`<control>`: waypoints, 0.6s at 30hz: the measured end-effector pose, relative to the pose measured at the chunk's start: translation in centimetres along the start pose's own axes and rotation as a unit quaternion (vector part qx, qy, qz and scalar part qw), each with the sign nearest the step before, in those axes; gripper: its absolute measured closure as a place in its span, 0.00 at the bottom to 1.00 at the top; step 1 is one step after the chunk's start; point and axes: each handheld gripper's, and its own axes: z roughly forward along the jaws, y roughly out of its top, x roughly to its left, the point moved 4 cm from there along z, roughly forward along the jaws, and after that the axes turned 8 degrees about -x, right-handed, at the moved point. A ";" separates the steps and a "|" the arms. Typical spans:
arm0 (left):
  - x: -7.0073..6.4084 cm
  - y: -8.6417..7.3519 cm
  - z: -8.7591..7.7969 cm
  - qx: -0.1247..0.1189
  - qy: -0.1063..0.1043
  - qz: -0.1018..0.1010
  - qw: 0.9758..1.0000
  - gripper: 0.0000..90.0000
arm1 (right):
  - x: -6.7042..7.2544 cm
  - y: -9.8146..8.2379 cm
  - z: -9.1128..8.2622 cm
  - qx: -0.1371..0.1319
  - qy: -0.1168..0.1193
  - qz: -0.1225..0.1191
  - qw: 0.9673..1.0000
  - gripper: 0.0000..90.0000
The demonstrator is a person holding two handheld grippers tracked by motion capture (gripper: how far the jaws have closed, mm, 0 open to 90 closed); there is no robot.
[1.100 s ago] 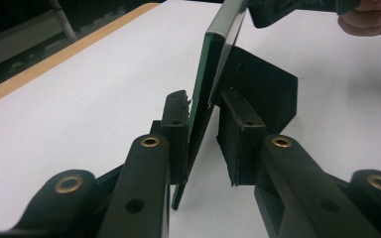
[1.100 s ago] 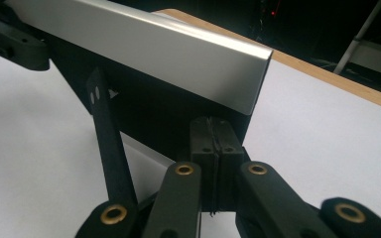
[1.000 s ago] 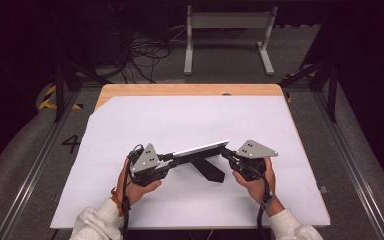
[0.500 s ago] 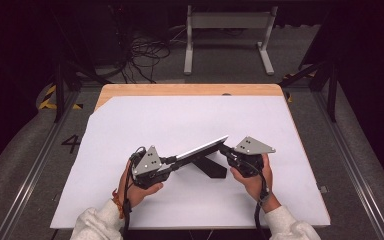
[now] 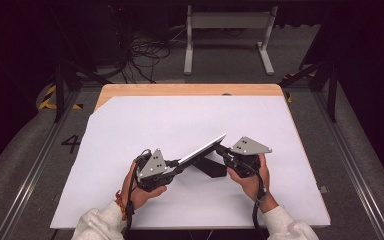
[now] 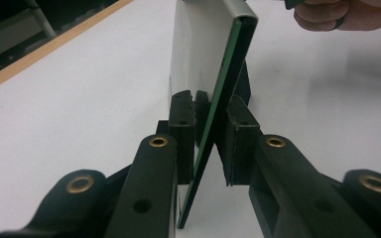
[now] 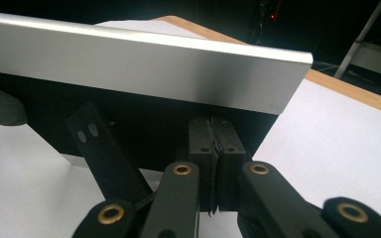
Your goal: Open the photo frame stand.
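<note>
A thin silver panel with a green edge slopes up to the right above the white tabletop. My left gripper is shut on its lower left end. In the left gripper view the pads clamp the panel from both sides at my left gripper. My right gripper sits at the raised right end, under the silver face. Its pads are pressed together at my right gripper; whether something thin is pinched I cannot tell. A black stand hangs below, with a black strut.
A white sheet covers the table, with a wooden edge at the back. Beyond it stand a grey metal frame and loose cables on the floor. Rails run along both sides.
The panel's right end has risen, so it slopes more steeply. Both hands have stayed almost where they were.
</note>
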 end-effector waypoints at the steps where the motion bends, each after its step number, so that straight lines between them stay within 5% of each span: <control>1: -0.1 0.0 0.0 0.000 0.001 0.001 1.000 0.87 | 0.0 0.0 0.0 -0.001 0.001 -0.002 1.000 0.99; 18: -0.8 0.2 0.6 0.005 -0.002 0.008 1.000 0.84 | -0.1 0.2 0.7 0.000 0.012 0.010 1.000 0.97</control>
